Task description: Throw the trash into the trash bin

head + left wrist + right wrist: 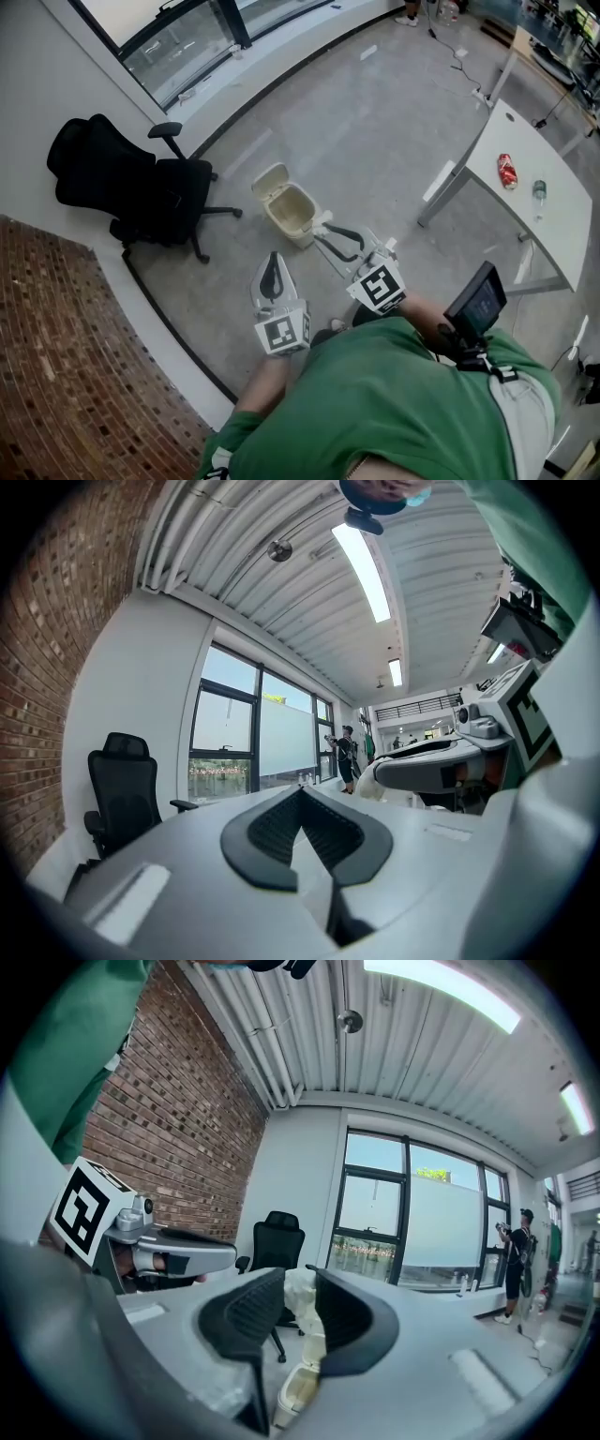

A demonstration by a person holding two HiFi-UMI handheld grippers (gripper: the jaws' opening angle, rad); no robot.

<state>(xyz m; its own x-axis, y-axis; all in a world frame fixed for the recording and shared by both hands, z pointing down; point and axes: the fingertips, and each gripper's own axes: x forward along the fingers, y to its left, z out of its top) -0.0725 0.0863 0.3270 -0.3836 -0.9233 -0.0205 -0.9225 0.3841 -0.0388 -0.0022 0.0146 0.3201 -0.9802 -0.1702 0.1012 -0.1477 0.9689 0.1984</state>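
1. A black office chair [131, 183] stands by the white wall, close to the brick wall.
2. The trash bin [291, 208] is small and cream-coloured. It sits on the grey floor near the chair. Its lid is tipped up, so its mouth is open.
3. The right gripper [300, 1276] points about level, toward the bin. In the head view its tips are just beside the bin's rim. In the right gripper view the bin shows low down, under the fingers.
4. The left gripper [301, 791] is next to the right one. Its two fingers are pressed together at the tips, and nothing is between them.
5. The trash [298, 1302] is a white, crumpled lump. It looks like scrunched paper or thin plastic, but it is hard to tell which. It sits right between the right gripper's two dark fingers and fills the narrow gap. The fingers squeeze it from both sides, up off the floor.
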